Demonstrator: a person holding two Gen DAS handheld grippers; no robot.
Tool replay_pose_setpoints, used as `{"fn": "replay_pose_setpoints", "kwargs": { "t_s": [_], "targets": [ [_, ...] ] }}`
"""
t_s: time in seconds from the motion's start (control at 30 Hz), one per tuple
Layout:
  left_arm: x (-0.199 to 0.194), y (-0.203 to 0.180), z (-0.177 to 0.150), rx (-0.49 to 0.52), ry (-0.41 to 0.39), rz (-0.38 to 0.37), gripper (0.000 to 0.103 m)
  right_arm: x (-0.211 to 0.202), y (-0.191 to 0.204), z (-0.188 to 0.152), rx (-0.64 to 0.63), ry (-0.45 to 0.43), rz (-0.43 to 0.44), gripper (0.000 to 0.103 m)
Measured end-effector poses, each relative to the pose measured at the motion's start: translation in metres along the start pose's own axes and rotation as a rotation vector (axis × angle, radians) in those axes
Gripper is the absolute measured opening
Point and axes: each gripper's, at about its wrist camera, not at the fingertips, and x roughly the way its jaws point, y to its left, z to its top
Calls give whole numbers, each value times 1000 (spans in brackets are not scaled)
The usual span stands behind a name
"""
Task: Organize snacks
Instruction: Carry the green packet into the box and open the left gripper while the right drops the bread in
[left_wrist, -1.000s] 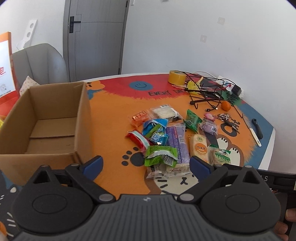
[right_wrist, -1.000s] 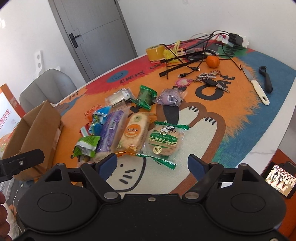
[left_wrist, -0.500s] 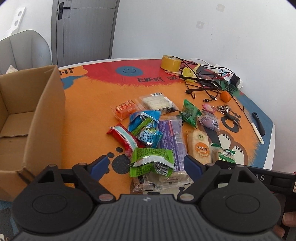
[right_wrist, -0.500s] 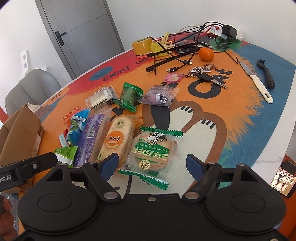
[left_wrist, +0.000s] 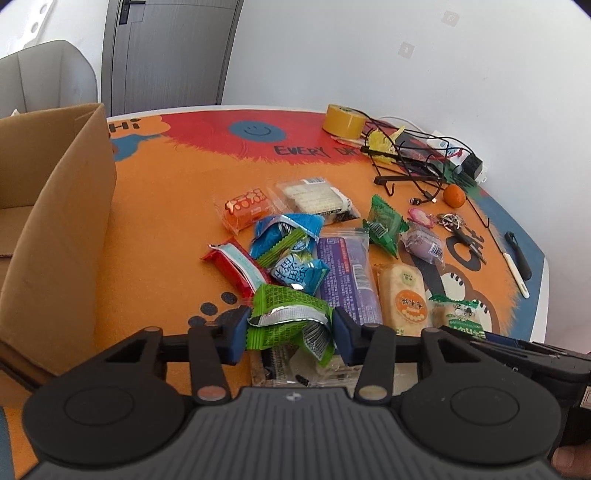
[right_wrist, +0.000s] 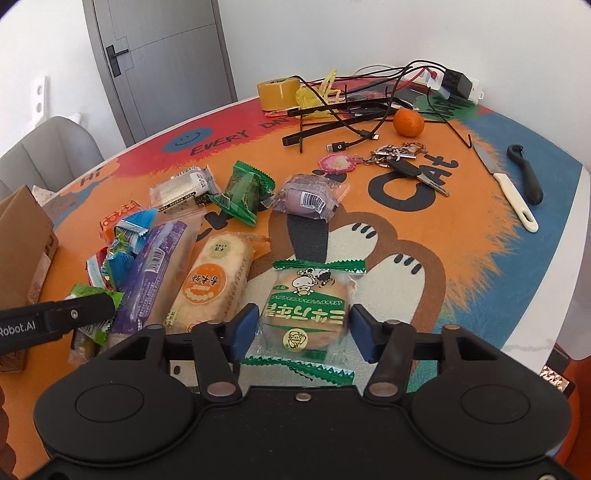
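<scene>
Left gripper (left_wrist: 290, 330): jaws half-closed around the crinkled green snack packet (left_wrist: 286, 315), both blue pads at its edges; a firm grip cannot be confirmed. Right gripper (right_wrist: 301, 330): jaws astride the green-and-white cake packet (right_wrist: 308, 306), a narrow gap visible at each side (no contact). Both packets lie on the table mat (right_wrist: 406, 229). Between them lie the purple bar (left_wrist: 347, 275) and the rice cracker pack (right_wrist: 212, 280), side by side. Cardboard box (left_wrist: 62, 229): stands open on the left of the snack pile. Keys (right_wrist: 402, 162), knife (right_wrist: 508, 186) and orange (right_wrist: 408, 122) lie beyond.
</scene>
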Motion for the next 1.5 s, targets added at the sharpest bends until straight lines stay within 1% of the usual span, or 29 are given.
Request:
{"fn": "replay_pose_setpoints", "kwargs": {
  "t_s": [0.03, 0.07, 0.13, 0.27, 0.43, 0.6, 0.73, 0.97, 1.1, 1.17, 1.33, 1.5],
  "targets": [
    [-2, 0, 0, -2, -4, -6, 37, -1, -1, -1, 2, -1, 4, 50],
    [-3, 0, 1, -4, -3, -10, 29, -2, -1, -1, 4, -2, 10, 48],
    [-5, 1, 2, -7, -2, -16, 28, -5, -2, -2, 11, -6, 18, 48],
    [-12, 2, 2, -15, -18, -21, 28, -16, 3, -1, -7, -48, 20, 48],
    [-29, 3, 4, -14, -57, -30, 28, -28, 7, 4, 0, -80, 38, 48],
    [-49, 7, 10, -14, -102, -28, 28, -38, 16, 11, 11, -100, 81, 48],
    [-60, 13, 15, -7, -120, -13, 28, -43, 28, 16, 11, -98, 119, 48],
    [-83, 33, 27, -22, -151, 22, 28, -46, 56, 27, 9, -80, 186, 48],
    [-95, 47, 33, -29, -166, 48, 28, -48, 77, 33, -26, -94, 194, 48],
    [-100, 54, 36, -44, -175, 58, 28, -48, 87, 35, -48, -105, 184, 48],
    [-110, 72, 41, -74, -191, 92, 28, -50, 108, 40, -79, -116, 197, 48],
    [-121, 90, 47, -89, -207, 124, 28, -56, 131, 45, -114, -134, 231, 48]
  ]
}}
